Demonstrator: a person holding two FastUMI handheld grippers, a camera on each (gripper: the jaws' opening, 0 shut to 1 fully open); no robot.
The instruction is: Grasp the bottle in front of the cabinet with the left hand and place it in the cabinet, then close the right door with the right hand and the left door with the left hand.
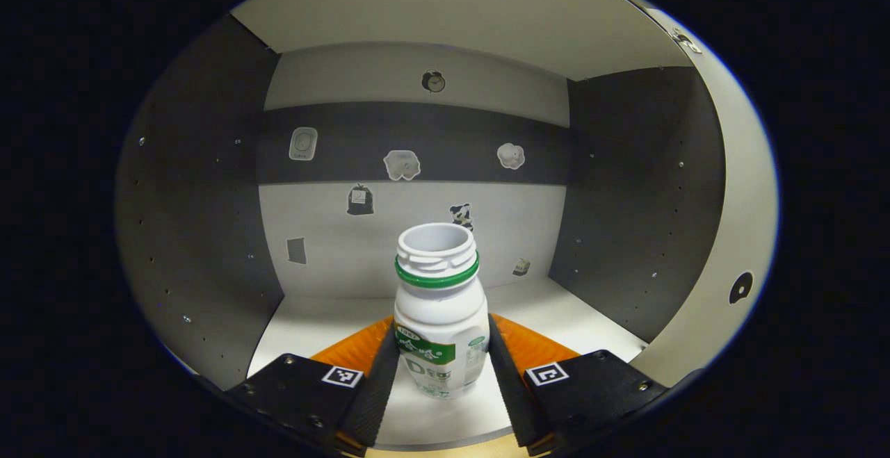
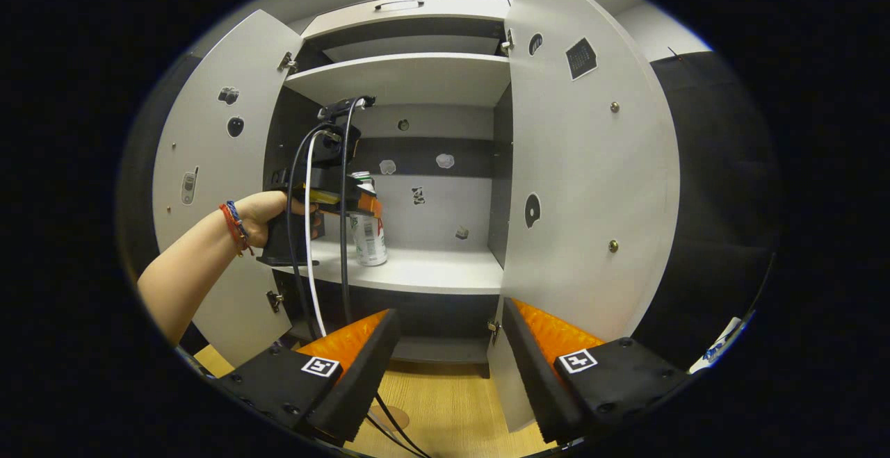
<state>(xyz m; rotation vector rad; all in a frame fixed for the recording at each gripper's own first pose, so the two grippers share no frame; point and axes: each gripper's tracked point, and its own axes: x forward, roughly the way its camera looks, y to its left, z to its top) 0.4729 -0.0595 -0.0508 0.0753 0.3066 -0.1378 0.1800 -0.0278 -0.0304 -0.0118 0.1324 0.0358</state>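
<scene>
Here the cabinet (image 2: 417, 270) stands with both doors swung wide, which leaves the middle shelf free to take the bottle. Flat matte panels: pale shelf boards and door faces, darker side walls dotted with shelf-pin holes, small stickers on the back panel. The right door (image 2: 591, 166) hangs open toward the right gripper, the left door (image 2: 208, 166) opens behind the person's forearm; both not yet closed.

Left gripper (image 1: 441, 367) reaches inside the compartment, held by a hand (image 2: 268, 215) with a cord bracelet at the wrist, cables trailing down from the tool. Its two fingers sit against the bottle's sides at label height, gripping it. The bottle (image 1: 440, 305) is upright over the shelf board (image 1: 327, 319), near its front edge. From the right gripper view the base looks down on or just above the shelf; cannot tell which.

Bottle: white smooth plastic, rounded shoulders, green ring under a threaded open neck, no cap, printed label.

Right gripper (image 2: 445, 367) hangs back in front of the cabinet over wood-grain floor (image 2: 452, 409), fingers spread, holding nothing; judged waiting for the right door.
</scene>
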